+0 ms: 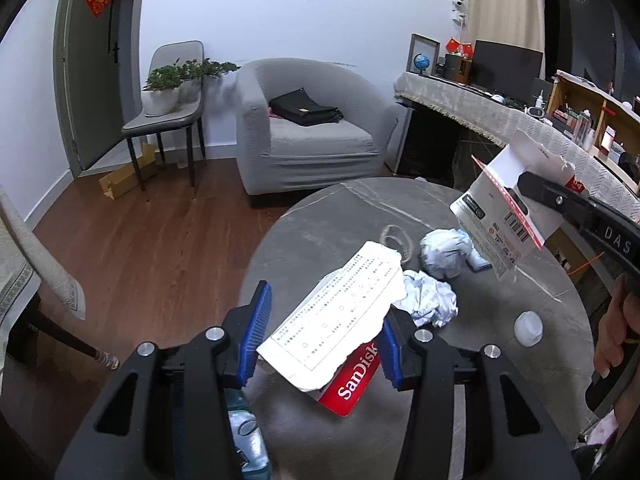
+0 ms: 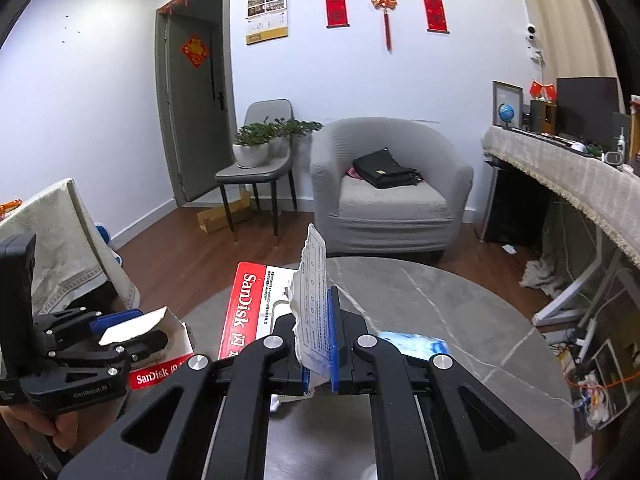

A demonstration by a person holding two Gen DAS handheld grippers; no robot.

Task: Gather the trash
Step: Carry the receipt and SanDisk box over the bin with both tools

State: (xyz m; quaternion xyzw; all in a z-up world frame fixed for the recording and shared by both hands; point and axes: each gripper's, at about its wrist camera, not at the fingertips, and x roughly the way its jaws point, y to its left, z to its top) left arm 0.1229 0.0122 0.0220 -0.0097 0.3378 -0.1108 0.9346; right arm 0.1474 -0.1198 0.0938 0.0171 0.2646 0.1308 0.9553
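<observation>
Jaws on our left gripper clamp a torn SanDisk box, held over the round table. Our right gripper pinches a torn printed card edge-up. From the left wrist, crumpled paper lies on the table at one o'clock — the right gripper is at two o'clock.

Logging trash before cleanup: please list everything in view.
crumpled white paper balls: two, white, table centre
small white round cap: one, white, table's right side
thin twine loop: one, beige, behind the balls
round grey marble table: one, grey, under the trash
grey fabric armchair: one, behind table, holding black flat bag
torn white printed sheet over red SanDisk card: one, between left gripper jaws
white-and-red SanDisk cardboard pack: one, clamped in right gripper
</observation>
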